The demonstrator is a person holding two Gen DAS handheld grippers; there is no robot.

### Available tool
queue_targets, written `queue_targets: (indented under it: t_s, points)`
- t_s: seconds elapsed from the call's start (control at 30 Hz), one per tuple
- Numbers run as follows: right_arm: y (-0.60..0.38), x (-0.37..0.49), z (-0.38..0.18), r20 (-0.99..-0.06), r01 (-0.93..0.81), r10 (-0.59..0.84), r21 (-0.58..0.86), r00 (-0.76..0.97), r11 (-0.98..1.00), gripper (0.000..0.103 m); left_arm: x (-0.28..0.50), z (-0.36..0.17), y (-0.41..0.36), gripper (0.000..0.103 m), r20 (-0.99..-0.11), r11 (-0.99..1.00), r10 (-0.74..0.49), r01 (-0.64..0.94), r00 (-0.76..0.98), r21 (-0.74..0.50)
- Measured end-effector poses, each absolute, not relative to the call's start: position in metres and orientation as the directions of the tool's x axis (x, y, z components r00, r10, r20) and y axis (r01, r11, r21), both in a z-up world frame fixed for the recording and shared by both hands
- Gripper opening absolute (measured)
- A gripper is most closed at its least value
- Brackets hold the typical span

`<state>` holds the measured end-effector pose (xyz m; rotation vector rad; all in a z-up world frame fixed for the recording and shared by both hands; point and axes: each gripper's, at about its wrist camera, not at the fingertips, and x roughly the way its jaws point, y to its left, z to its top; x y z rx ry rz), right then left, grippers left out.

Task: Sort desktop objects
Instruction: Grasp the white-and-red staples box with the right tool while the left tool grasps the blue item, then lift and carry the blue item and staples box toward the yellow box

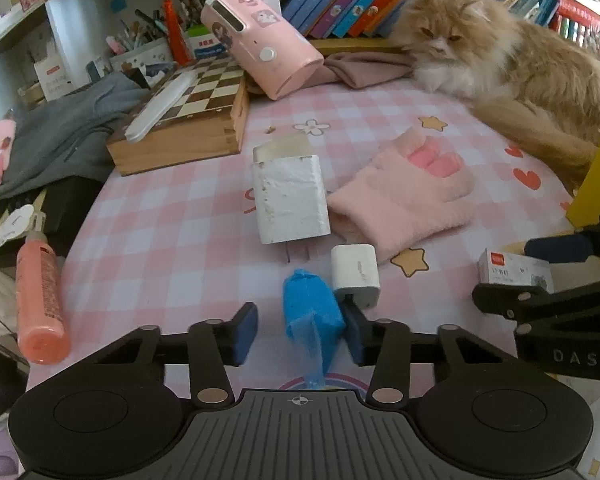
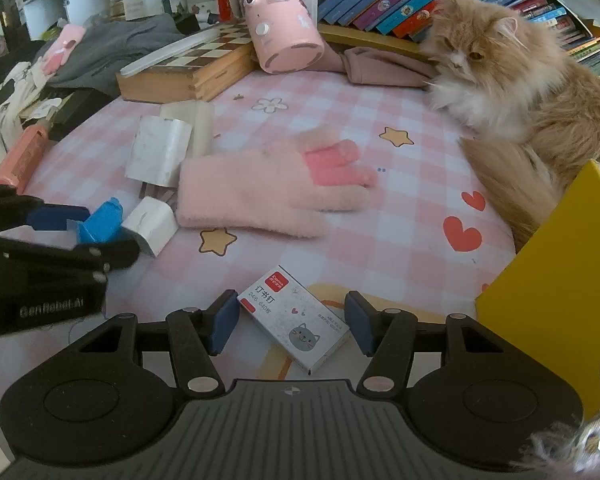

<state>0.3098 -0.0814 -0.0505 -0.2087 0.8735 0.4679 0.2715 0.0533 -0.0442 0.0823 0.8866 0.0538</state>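
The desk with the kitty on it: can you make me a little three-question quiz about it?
1. True or false: the glove lies flat on the desk.
2. What sits between the right gripper's open jaws? A) staple box B) bottle C) cat
3. What colour is the bag roll between the left gripper's jaws?

Key: 1 true; 2 A; 3 blue.

The counter (image 2: 380, 240), under a pink checked cloth, carries a pink glove (image 2: 268, 196) mid-surface, a staple box (image 2: 296, 324) near, white chargers (image 2: 160, 152) and a blue piece (image 2: 100, 222) left, a chessboard box (image 2: 188, 68) far left, and a cat (image 2: 520, 92) far right.
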Motion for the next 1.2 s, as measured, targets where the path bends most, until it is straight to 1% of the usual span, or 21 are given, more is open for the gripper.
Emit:
queue_targets:
  t_s: [0.03,0.07,0.27,0.53,0.8,1.0,1.2]
  points:
    - [-0.082,0.309,-0.050,-0.778,-0.477,0.309,0.013,0.548,0.879,0.055,0.272,-0.044,0.054,0.031,-0.771,0.996,0.074,-0.010,0.633,0.087]
    - [-0.083,0.309,-0.050,-0.779,-0.479,0.309,0.013,0.546,0.878,0.055,0.272,-0.045,0.055,0.026,-0.771,0.997,0.060,-0.004,0.633,0.073]
    - [-0.085,0.306,-0.047,-0.783,-0.466,0.308,0.026,0.541,0.885,0.054,0.261,-0.033,0.058,0.024,-0.759,0.999,0.022,0.017,0.650,0.043]
    - [-0.095,0.293,-0.020,-0.727,-0.402,0.296,0.030,0.620,0.915,0.054,0.232,-0.004,0.071,0.024,-0.724,0.999,-0.030,0.031,0.689,-0.011]
    - [-0.100,0.269,0.011,-0.685,-0.353,0.282,0.038,0.672,0.935,0.054,0.210,0.032,0.084,0.024,-0.655,0.995,-0.099,0.064,0.749,-0.077]
    - [-0.097,0.252,0.022,-0.676,-0.314,0.284,0.082,0.680,0.946,0.054,0.193,0.040,0.090,0.024,-0.636,0.991,-0.133,0.096,0.760,-0.092]
    - [-0.084,0.227,0.025,-0.680,-0.317,0.288,0.085,0.674,0.944,0.054,0.175,0.045,0.098,0.024,-0.624,0.986,-0.166,0.115,0.764,-0.121]
